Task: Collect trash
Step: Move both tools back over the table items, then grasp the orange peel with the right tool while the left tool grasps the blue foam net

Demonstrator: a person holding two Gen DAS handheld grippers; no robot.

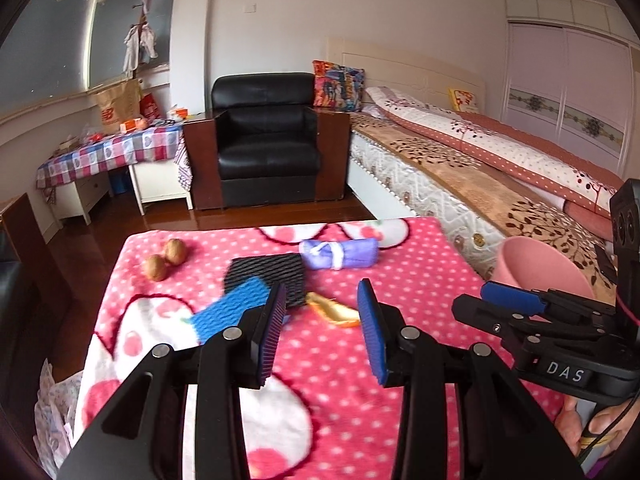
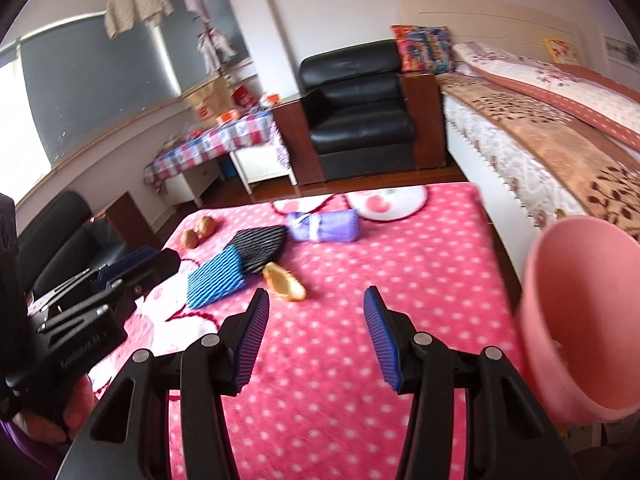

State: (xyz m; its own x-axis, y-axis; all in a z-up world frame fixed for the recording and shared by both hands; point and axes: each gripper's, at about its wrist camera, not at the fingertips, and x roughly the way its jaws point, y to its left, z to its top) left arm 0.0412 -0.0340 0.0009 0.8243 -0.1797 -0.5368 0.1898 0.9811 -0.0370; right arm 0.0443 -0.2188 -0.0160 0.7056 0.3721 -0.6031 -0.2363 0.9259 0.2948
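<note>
On the pink dotted blanket (image 1: 400,280) lie a blue foam net (image 1: 228,312) (image 2: 216,280), a black foam net (image 1: 272,276) (image 2: 260,248) partly under it, and a gold wrapper (image 1: 332,308) (image 2: 284,286). My left gripper (image 1: 322,292) hovers open just short of the wrapper, nothing between its pads. My right gripper (image 2: 317,300) is open too, over bare blanket right of the wrapper. Each gripper shows in the other's view: the right gripper (image 1: 474,300) at the right, the left gripper (image 2: 152,264) at the left. A pink bin (image 1: 536,264) (image 2: 580,320) stands off the blanket's right edge.
A purple rolled bundle (image 1: 340,254) and two walnuts (image 1: 166,260) lie farther back on the blanket. Beyond are a black armchair (image 1: 268,136), a bed (image 1: 480,168) on the right and a checked table (image 1: 112,152) at the left.
</note>
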